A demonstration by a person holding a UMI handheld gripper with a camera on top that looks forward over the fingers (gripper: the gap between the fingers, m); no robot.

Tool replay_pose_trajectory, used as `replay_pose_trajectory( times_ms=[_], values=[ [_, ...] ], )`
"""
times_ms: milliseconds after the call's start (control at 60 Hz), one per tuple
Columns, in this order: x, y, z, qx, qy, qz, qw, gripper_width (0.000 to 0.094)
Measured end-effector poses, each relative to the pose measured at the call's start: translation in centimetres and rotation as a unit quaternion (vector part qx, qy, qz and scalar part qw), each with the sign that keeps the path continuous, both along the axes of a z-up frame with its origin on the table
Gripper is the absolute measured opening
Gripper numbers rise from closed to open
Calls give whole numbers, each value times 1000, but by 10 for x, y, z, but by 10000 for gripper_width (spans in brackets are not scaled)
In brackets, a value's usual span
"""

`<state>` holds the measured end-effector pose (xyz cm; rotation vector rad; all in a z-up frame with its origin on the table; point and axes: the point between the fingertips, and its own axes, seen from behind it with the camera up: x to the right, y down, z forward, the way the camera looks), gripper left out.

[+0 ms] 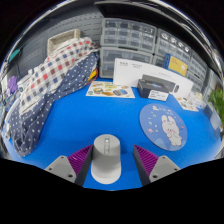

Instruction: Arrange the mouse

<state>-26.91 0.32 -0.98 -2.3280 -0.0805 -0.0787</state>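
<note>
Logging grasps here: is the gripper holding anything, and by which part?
Nothing is held. The mouse lies on the blue table between the open gripper's fingers, with a gap at each side.

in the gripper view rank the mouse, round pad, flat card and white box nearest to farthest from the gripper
1. mouse: between the fingers of the open gripper, gaps either side, resting on the blue table.
2. round pad: ahead, to the right.
3. flat card: farther ahead, near centre.
4. white box: beyond the card, at the back.
</note>
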Motion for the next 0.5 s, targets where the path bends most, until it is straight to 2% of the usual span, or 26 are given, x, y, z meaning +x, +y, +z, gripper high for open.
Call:
replay_pose_trajectory(
  times_ms=[67,167,267,383,483,500],
  values=[
    [-1,4,-2,-5,19,-14,1000,783],
    [0,6,-3,-6,47,-35,998,711],
    [0,2,-5,-13,42,-41,998,515],
    [1,-1,-6,-24,47,-40,998,489],
    [0,-1,-6,-27,45,-37,998,419],
    [0,-2,-7,-29,45,-37,998,478]
  ],
)
